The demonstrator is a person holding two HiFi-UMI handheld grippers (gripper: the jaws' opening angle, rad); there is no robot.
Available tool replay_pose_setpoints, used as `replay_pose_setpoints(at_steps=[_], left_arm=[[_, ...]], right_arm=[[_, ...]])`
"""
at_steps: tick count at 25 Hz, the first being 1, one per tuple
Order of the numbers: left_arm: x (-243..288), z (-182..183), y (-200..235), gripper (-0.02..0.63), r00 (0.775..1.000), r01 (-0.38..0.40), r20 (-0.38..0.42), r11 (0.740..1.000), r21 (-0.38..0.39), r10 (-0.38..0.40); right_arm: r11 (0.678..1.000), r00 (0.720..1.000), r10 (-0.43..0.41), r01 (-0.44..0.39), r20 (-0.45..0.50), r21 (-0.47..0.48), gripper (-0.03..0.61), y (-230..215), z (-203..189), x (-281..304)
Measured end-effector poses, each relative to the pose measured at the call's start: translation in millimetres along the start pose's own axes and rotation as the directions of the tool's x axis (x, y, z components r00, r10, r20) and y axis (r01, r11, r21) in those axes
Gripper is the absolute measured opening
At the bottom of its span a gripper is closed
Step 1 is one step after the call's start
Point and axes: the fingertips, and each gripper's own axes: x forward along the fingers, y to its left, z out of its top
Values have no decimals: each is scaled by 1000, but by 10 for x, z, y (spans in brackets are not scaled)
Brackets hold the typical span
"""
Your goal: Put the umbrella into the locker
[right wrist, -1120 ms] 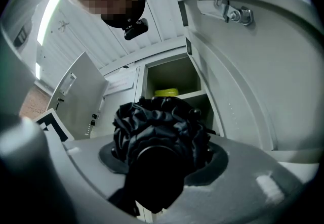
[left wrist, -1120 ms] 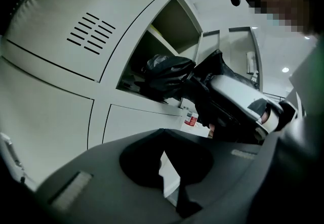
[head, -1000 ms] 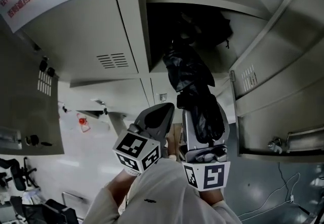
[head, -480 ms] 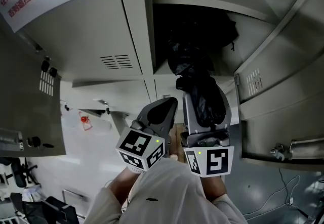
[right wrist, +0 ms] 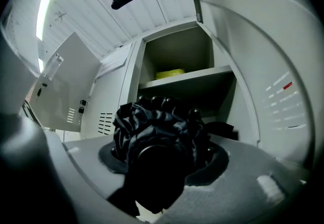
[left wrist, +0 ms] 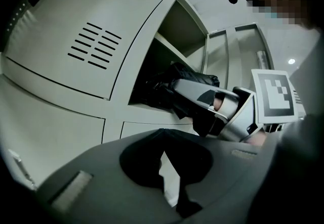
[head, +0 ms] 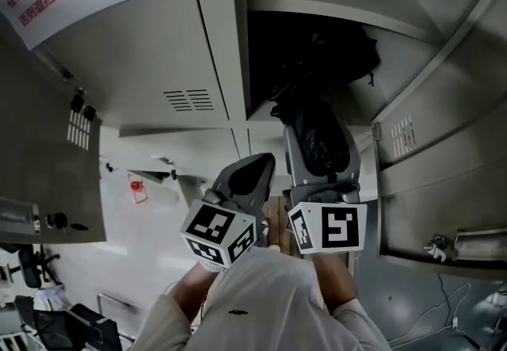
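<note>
Right gripper (head: 321, 150): fingers wide, clamped on umbrella (right wrist: 157, 137). Umbrella's front end is inside open locker (head: 235, 48), rear outside. Left gripper (head: 257, 171): fingers closed, empty. Remaining, likely: push deeper, release.

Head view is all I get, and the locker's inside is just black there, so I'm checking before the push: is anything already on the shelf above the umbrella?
Observer: Yes. In the right gripper view, a yellow object lies on that shelf.
Operator: Is the right claw gripping properly?
Observer: The right claw is clamped round the bundled umbrella.
Operator: And the left claw?
Observer: In its own view, the left claw is shut with nothing between its jaws.
</note>
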Motion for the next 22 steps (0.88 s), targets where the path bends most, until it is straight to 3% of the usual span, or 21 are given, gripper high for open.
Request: replay_pose_setpoints(at_steps=[4,14,22], left_arm=[[-13,-11,36,17,1000,-11,-1,1000,-5,11],[-39,-62,70,17,1000,-12,-4,1000,-20,12],[-74,-84,72,17,1000,-19,-4,999,-27,18]], right_arm=[[999,998,35,-33,-57,31,255,3,-100,144],[986,976,97,-120,-195,-112,275,115,-105,571],[983,961,124,-153,-247,-102,304,76,-172,654]])
